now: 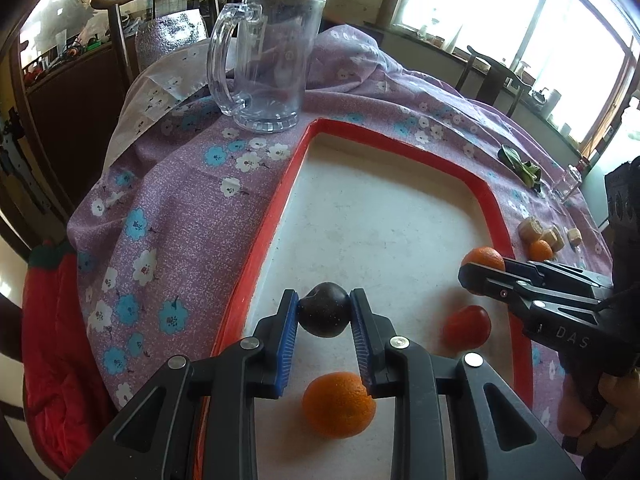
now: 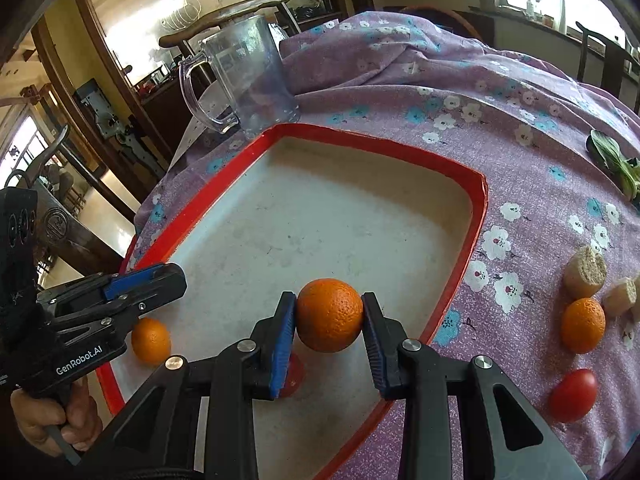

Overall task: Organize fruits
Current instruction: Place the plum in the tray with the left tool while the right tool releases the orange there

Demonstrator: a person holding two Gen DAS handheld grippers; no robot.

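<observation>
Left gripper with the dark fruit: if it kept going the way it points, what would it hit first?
Probably the tray floor: the left gripper, shut on the dark fruit, angles down over bare tray. Depth is uncertain.

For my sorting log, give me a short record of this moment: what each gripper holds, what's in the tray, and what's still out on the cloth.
left gripper: shut on dark plum, over tray
right gripper: shut on orange, over tray
tray: red rim; one loose orange and one tomato inside
cloth: small orange, red tomato, bread pieces, leafy green
glass mug: upright, empty
</observation>
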